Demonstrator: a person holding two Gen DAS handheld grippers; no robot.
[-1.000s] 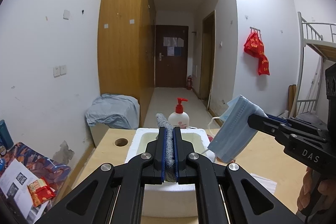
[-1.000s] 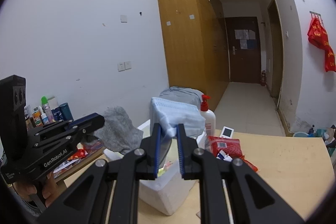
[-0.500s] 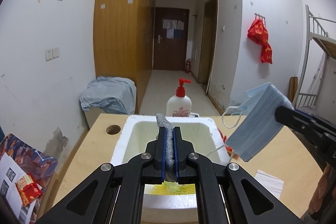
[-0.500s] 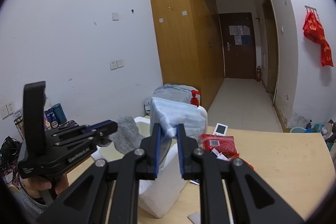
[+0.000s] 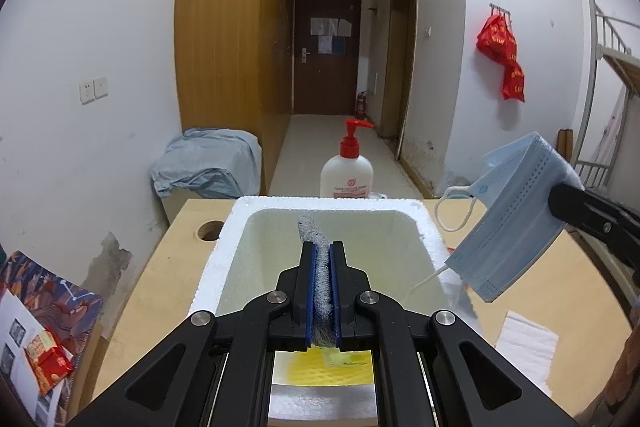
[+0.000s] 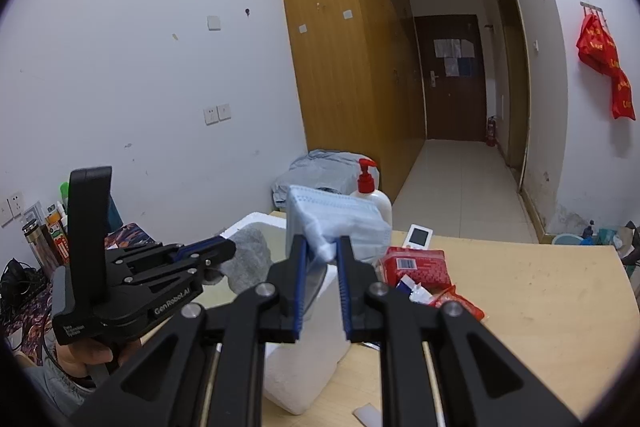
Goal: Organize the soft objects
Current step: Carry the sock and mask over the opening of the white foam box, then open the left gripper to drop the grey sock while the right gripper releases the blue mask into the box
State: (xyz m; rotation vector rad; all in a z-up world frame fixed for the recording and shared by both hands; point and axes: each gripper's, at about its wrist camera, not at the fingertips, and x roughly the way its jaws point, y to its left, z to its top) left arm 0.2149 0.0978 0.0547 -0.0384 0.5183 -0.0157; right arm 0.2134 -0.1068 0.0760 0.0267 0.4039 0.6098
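My left gripper is shut on a grey cloth and holds it over the open white foam box. In the right wrist view the cloth hangs from that gripper above the box. My right gripper is shut on a light blue face mask. In the left wrist view the mask hangs over the box's right rim, ear loops dangling. Something yellow lies in the box bottom.
A white pump bottle with red top stands behind the box on the wooden table. Red packets and a small white device lie to the box's right. A white tissue lies on the table. Clutter sits at the left.
Both grippers have moved lower and closer to the foam box. The cloth now hangs over the box's inside and the mask sits nearer its right rim. Both grips are unchanged.
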